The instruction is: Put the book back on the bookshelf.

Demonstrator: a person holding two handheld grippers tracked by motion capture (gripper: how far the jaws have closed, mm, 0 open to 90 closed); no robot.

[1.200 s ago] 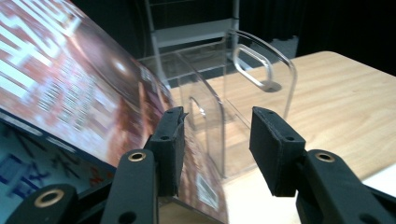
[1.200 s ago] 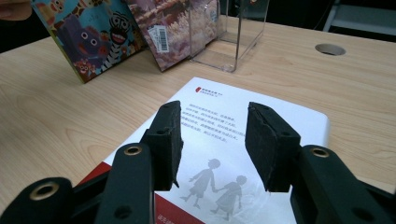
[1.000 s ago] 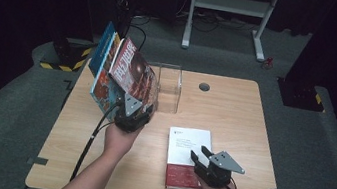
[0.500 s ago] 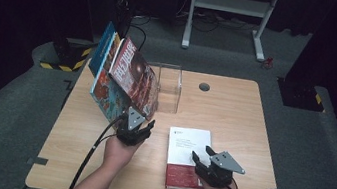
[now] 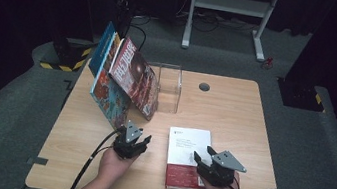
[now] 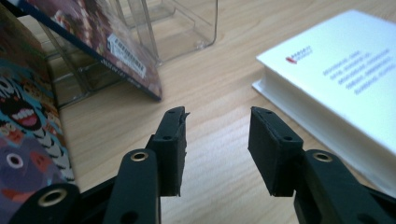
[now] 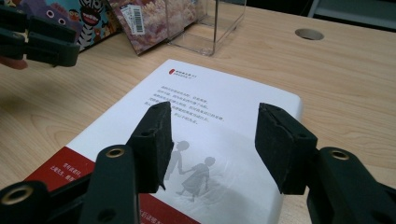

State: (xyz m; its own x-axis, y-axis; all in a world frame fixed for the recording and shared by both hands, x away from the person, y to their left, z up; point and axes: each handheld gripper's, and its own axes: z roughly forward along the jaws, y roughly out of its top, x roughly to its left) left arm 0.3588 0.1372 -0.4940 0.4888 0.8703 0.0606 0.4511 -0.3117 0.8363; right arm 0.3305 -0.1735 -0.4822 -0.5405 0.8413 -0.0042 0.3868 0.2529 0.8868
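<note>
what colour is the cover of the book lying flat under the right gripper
White with a red band at the near end; the flat-lying book shows best in the right gripper view.

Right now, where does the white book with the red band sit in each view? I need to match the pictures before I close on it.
High view: the white book lies flat at lower centre, under the right gripper.
Left gripper view: it lies at the upper right, right of the open jaws.
Right gripper view: it lies across the centre, beneath the open jaws.
Shared landmark: the clear plastic stand beyond the book.
</note>
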